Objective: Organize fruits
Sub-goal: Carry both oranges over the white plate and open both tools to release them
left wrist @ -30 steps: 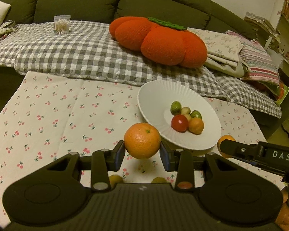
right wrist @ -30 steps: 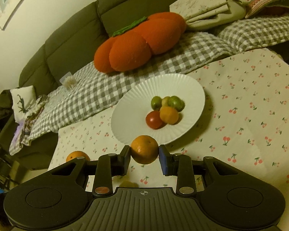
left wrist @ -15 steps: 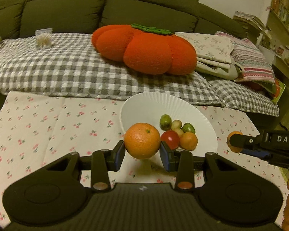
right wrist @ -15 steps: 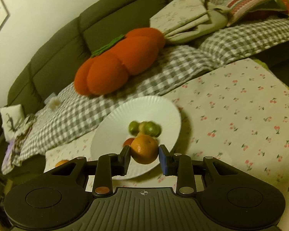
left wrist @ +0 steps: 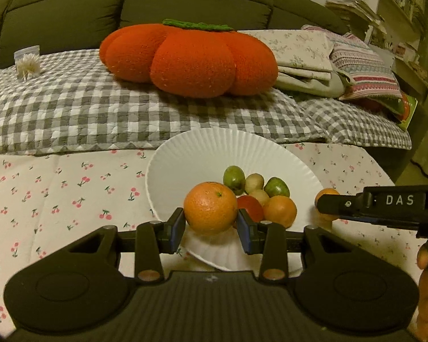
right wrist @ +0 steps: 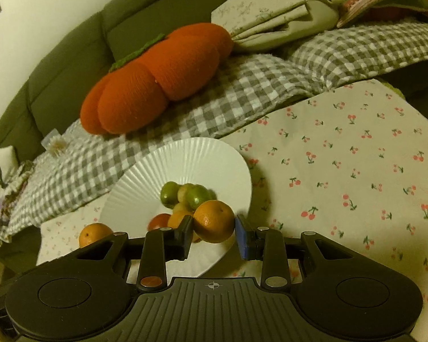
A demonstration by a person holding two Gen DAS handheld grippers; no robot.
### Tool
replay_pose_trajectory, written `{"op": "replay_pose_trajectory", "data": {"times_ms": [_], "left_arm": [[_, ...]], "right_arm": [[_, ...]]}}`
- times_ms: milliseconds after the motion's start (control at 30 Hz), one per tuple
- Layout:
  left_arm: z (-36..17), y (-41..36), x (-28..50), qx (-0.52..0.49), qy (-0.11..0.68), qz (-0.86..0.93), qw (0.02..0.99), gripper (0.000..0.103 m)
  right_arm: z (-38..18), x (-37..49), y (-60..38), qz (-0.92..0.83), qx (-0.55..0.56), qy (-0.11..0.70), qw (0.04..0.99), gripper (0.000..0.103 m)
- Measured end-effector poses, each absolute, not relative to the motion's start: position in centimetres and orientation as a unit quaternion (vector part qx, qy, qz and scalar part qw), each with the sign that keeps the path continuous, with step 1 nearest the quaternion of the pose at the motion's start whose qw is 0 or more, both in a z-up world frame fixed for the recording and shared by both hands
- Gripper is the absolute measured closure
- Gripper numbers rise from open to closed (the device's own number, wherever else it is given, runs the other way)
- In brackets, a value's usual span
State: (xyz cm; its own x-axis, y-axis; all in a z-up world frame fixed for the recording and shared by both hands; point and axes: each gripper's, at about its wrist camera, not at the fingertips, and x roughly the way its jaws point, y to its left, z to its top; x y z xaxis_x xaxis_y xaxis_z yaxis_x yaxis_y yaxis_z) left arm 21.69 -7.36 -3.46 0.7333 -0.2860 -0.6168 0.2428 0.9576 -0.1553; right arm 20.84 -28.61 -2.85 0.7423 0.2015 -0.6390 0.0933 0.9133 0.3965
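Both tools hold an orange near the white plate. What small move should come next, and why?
Probably ease the left tool forward and down, then open it over the bare left part of the white plate. Its orange hangs above the near rim, while the small fruits crowd the right side. The right tool with the second orange should likely wait.

Ribbed white plate [left wrist: 185,154], matt, paper-like. Oranges [left wrist: 210,208] dimpled, faintly glossy. Printed cloth [left wrist: 57,188] laid flat, matt. Checked quilt [left wrist: 100,108] puckered. Pumpkin cushion [left wrist: 191,59] fuzzy, knitted-looking. Gripper bodies [right wrist: 214,307] matt black plastic, ridged.
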Motion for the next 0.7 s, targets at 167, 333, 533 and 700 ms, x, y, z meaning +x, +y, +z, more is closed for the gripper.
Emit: {"op": "replay_pose_trajectory", "data": {"times_ms": [167, 333, 533, 700], "left_arm": [[-4.1, -7.6, 22.0, -0.024, 0.338, -0.15, 0.929, 0.064], [-4.0, -7.7, 22.0, -0.019, 0.337, -0.147, 0.93, 0.063], [-3.1, -7.5, 21.4, -0.017, 0.318, -0.15, 0.936, 0.037], [-2.3, -6.4, 21.0, -0.038, 0.319, -0.146, 0.936, 0.038]], "right_arm": [[-3.2, 21.6, -28.4, 0.031, 0.198, 0.36, 0.911, 0.072], [-3.5, 22.0, -27.9, 0.035, 0.191, 0.36, 0.913, 0.071], [-3.3, 21.7, -28.2, 0.026, 0.205, 0.355, 0.912, 0.059], [-2.6, 21.4, -28.6, 0.022, 0.212, 0.347, 0.913, 0.051]]}}
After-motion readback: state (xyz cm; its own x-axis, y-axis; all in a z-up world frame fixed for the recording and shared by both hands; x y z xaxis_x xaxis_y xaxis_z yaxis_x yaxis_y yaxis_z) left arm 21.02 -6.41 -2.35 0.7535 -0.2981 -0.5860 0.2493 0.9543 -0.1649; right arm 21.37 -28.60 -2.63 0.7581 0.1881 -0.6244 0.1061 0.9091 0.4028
